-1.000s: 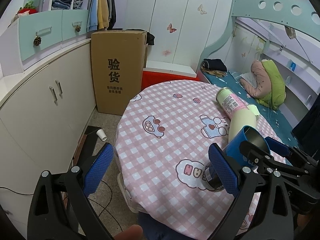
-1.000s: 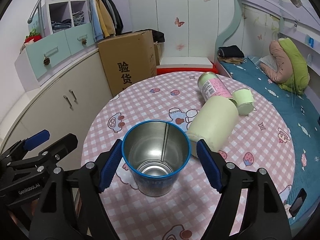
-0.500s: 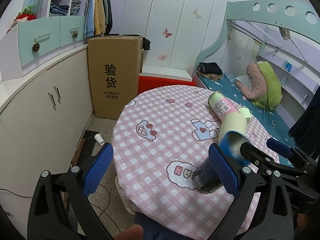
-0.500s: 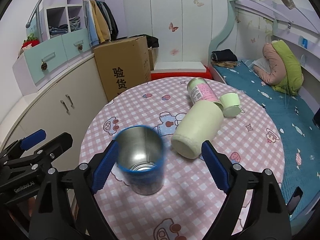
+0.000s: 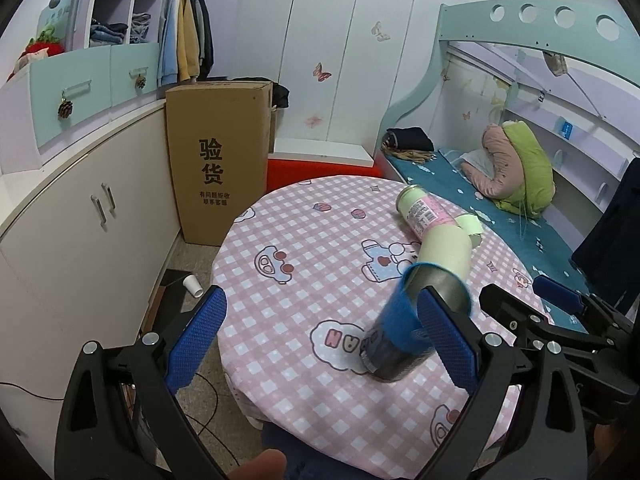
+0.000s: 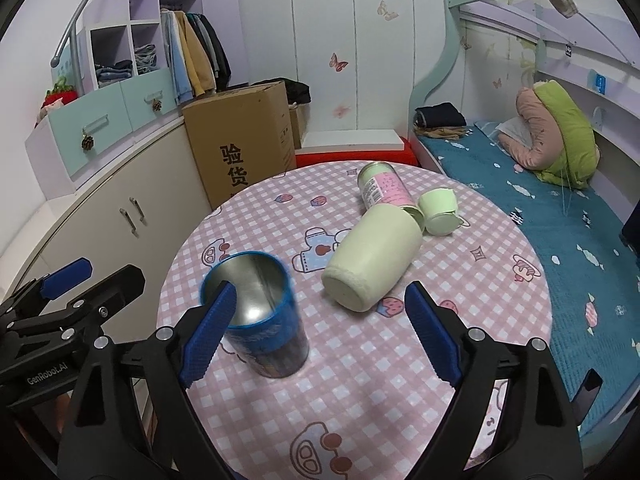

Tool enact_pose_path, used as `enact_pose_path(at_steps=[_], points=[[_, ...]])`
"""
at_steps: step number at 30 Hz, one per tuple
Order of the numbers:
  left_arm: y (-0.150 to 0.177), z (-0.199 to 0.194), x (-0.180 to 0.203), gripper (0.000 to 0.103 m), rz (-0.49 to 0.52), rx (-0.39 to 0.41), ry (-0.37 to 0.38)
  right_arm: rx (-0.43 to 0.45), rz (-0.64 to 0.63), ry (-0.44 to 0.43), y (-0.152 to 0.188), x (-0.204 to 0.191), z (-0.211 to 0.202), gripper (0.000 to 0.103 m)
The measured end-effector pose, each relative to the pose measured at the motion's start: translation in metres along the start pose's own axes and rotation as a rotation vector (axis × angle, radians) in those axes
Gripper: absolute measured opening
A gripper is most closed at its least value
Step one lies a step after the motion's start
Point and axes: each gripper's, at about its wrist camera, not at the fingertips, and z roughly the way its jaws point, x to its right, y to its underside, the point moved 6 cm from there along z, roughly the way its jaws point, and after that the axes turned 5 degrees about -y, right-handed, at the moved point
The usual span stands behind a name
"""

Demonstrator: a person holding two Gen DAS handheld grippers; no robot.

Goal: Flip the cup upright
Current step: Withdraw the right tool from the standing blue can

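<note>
A blue metal cup (image 6: 264, 320) stands mouth up on the pink checked table (image 6: 360, 380), blurred and leaning; it also shows in the left wrist view (image 5: 412, 328). My right gripper (image 6: 316, 332) is open and above the table, its left finger in front of the cup's rim, not gripping it. My left gripper (image 5: 320, 340) is open and empty, held off the table's near left edge, its right finger in front of the cup.
A pale green cup (image 6: 376, 260) lies on its side behind the blue cup. A pink-labelled can (image 6: 384, 190) and a small green lid (image 6: 440, 212) lie beyond it. A cardboard box (image 5: 218, 160) and cabinets stand left; a bed (image 6: 540, 208) is right.
My right gripper has opened, let go of the blue cup and pulled back and up. The cup now stands free on the table, wobbling. The left gripper has risen slightly.
</note>
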Motion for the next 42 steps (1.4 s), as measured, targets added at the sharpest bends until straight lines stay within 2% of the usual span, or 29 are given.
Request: enact_pose_path(at_steps=[13,29,42], points=[[0.000,-0.029,0.017,0.093,0.024,0.046,0.019,0.051,-0.001,0.009,-0.001,0.010,-0.036,0.091],[-0.007,-0.075,0.038,0.095,0.058,0.158,0.066,0.155,-0.025,0.039,-0.009,0.017,-0.096,0.095],[-0.007,-0.093,0.041,0.095,0.063,0.240,0.062,0.196,-0.046,0.052,-0.008,0.015,-0.118,0.096]])
